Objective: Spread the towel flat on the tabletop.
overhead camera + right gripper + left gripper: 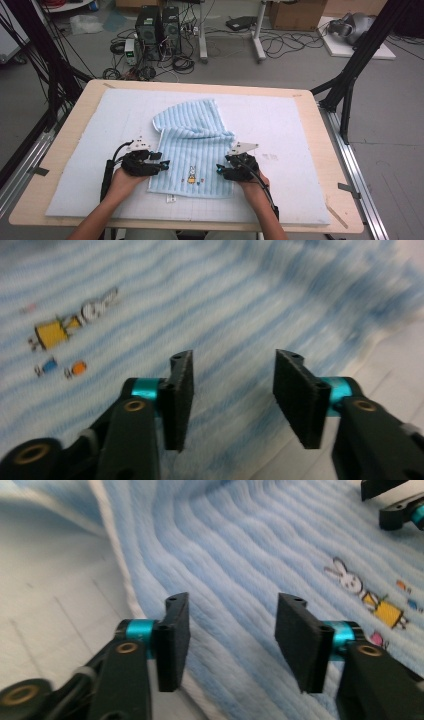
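Note:
A light blue striped towel (192, 145) lies folded on the pale foam mat (285, 125), with a small embroidered rabbit (191, 175) near its front edge. My left gripper (164, 162) is at the towel's left edge, low over the mat. In the left gripper view it (232, 630) stands open over the towel (240, 545), nothing pinched, and the rabbit (367, 595) lies to its right. My right gripper (219, 170) is at the towel's right edge. The right gripper view has it (234, 390) open above the towel (210, 305), blurred, with nothing between the pads.
The mat covers a wooden table (332, 170). A white label (171, 199) sticks out from the towel's front edge. Black frame legs (350, 75) stand at both sides of the table. On the floor behind are computer towers (157, 30), cables and cardboard boxes.

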`<action>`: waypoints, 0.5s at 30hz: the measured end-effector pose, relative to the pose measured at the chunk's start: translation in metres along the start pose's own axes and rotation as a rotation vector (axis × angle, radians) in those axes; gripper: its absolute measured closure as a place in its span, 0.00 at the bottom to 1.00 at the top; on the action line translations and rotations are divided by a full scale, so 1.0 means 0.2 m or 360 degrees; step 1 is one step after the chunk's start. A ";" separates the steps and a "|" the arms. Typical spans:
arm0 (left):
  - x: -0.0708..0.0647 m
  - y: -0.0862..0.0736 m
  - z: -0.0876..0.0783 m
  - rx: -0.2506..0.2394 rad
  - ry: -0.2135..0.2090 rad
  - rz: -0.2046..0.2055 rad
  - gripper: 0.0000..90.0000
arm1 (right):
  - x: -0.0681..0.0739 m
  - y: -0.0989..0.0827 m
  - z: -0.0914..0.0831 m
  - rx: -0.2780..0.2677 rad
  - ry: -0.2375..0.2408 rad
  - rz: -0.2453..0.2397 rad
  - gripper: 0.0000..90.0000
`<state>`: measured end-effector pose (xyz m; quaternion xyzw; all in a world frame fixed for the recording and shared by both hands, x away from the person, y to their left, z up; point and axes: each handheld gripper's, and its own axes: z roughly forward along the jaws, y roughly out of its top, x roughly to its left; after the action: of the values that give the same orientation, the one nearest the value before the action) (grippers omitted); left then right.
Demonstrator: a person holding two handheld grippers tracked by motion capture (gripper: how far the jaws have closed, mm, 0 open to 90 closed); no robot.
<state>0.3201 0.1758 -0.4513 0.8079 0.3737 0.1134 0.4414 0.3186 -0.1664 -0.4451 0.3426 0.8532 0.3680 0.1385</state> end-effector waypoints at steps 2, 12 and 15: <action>-0.02 -0.01 -0.01 0.0019 0.0001 0.0023 0.58 | -0.01 0.00 -0.01 -0.0020 0.0035 0.0010 0.79; -0.10 -0.07 -0.10 0.0084 -0.0127 0.0034 0.96 | 0.05 -0.07 -0.09 0.0025 0.0192 -0.0045 0.95; -0.13 -0.10 -0.13 0.0114 -0.0205 0.0022 0.96 | 0.08 -0.11 -0.13 0.0036 0.0244 -0.0070 0.95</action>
<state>0.2786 0.1809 -0.4474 0.8314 0.3428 0.0506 0.4345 0.2845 -0.1797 -0.4426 0.2962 0.8728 0.3802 0.0769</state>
